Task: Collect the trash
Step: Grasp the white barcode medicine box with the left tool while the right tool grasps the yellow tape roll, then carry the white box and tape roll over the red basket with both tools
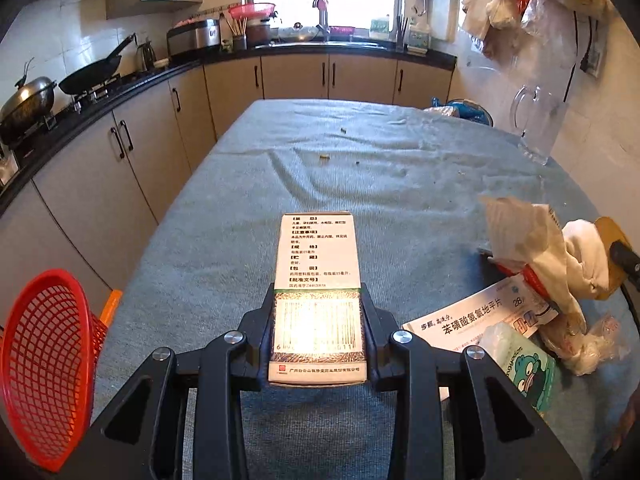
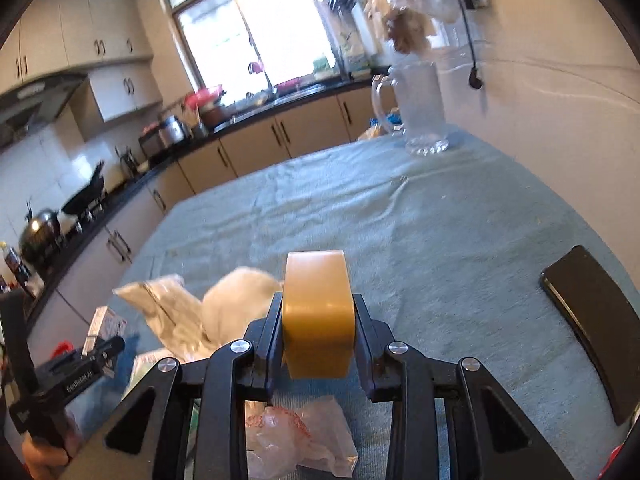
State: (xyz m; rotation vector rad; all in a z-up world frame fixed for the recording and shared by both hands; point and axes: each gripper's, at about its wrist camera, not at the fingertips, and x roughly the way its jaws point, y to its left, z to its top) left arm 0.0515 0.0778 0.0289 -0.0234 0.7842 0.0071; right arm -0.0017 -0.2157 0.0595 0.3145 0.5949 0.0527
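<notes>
Left tongs (image 1: 318, 320) clamped a medicine box (image 1: 317, 280), right tongs (image 2: 318, 332) pinched a tan tape roll (image 2: 318, 312), crumpled wrappers (image 1: 532, 248) lay by the desk's (image 1: 360, 184) right edge

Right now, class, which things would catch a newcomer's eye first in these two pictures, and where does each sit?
The white printed medicine box, glaring at its barcode, sits clamped in the left gripper above the grey-blue tablecloth. The tan roll of tape fills the right gripper. A red plastic mesh basket stands at the table's left edge.
</notes>
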